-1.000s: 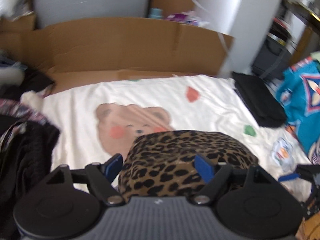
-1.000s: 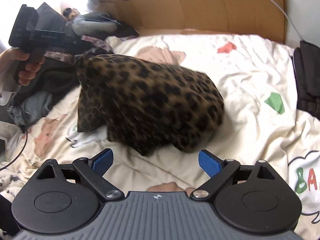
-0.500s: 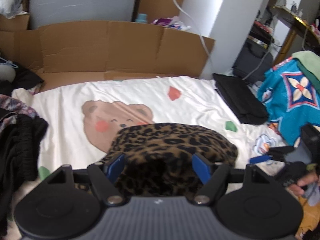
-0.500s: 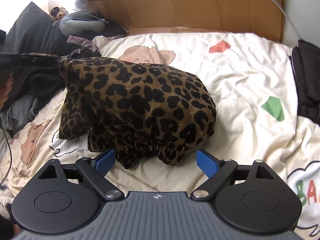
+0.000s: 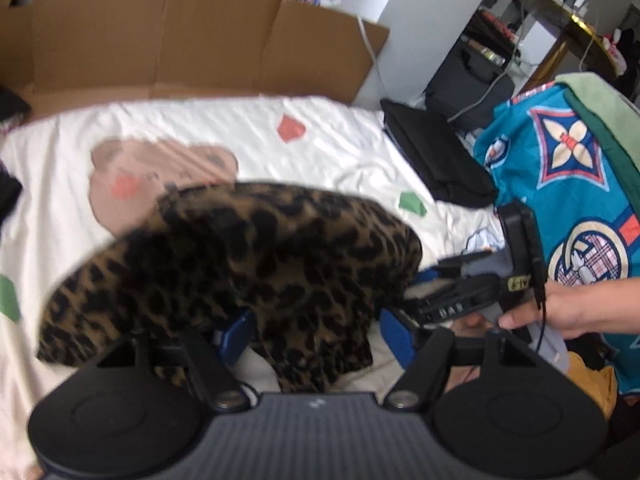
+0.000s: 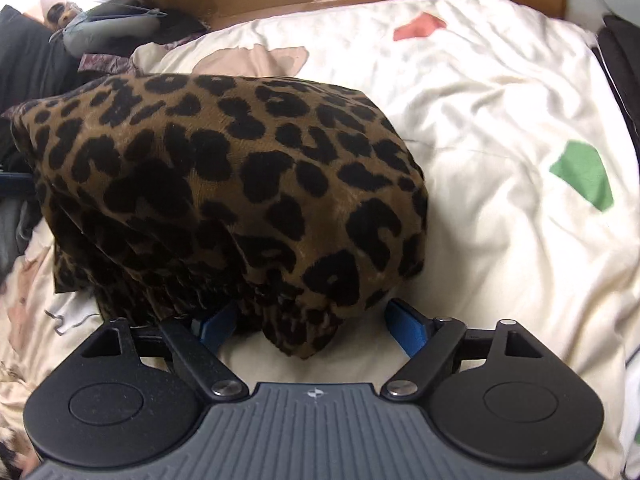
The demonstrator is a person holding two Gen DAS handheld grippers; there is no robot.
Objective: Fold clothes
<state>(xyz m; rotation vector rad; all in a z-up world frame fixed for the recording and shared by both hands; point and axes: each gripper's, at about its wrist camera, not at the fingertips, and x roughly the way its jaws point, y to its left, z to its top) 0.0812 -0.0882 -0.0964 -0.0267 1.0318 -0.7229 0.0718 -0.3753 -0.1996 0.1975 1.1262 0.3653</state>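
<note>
Left gripper (image 5: 316, 330) sits at the near edge of the leopard-print garment (image 5: 248, 264), jaws wide and just been closing, cloth hanging between the blue pads (image 5: 236, 330) but not pinched. The garment is bunched in a mound on the cream cartoon bedsheet (image 6: 500, 128) (cardboard (image 5: 168, 36) lines the far side). Right gripper (image 6: 310, 326), on the opposite side, also wide and closing in, a fold of fabric drooping between its pads, no clamp visible.

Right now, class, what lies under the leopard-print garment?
The leopard-print garment rests on a cream bedsheet with a bear print partly showing behind it. Whatever lies directly beneath the bundle is covered.
</note>
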